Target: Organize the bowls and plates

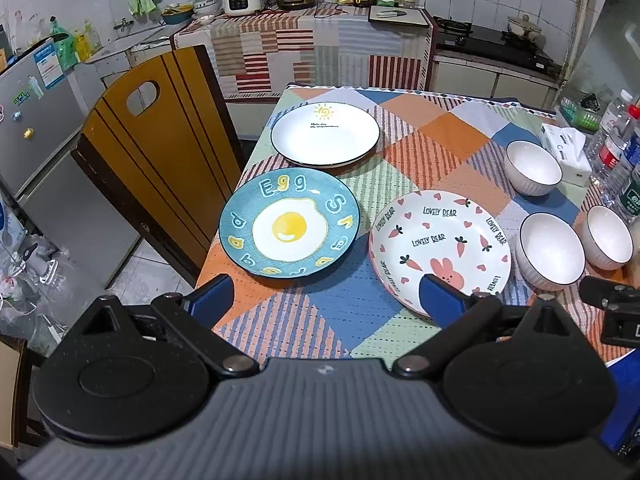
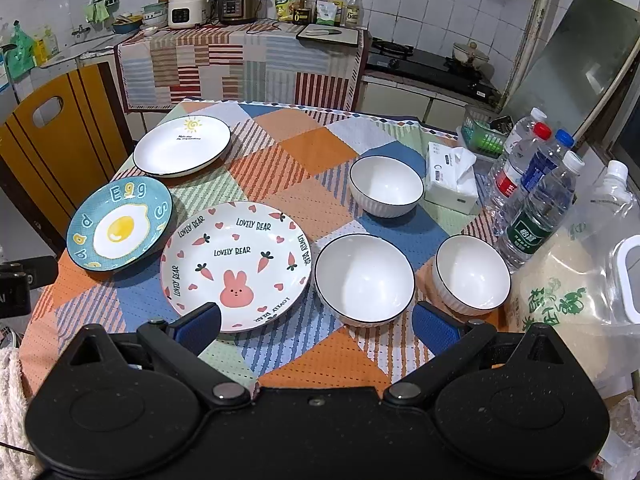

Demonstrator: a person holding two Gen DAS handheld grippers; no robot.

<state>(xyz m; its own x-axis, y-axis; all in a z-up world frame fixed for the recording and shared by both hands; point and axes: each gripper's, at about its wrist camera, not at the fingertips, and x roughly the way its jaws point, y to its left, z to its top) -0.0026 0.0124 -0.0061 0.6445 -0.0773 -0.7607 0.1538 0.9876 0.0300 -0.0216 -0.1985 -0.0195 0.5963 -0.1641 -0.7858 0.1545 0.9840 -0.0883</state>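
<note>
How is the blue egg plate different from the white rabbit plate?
The egg plate is teal with a fried egg and letters; the rabbit plate is white with a pink rabbit, carrots and hearts. The egg plate lies at the table's left edge; the rabbit plate lies nearer the middle. Both are round, upright and empty.

left fingers: bare cloth lying between, bunny plate (image 1: 440,240) crowding right fingertip | right fingers: near bowl (image 2: 364,278) sitting ahead, rice bag (image 2: 580,300) blocking rightward

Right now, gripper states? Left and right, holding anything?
Left gripper: open, holding nothing, above the table near the bunny plate.
Right gripper: open, holding nothing, before the nearest bowl.
</note>
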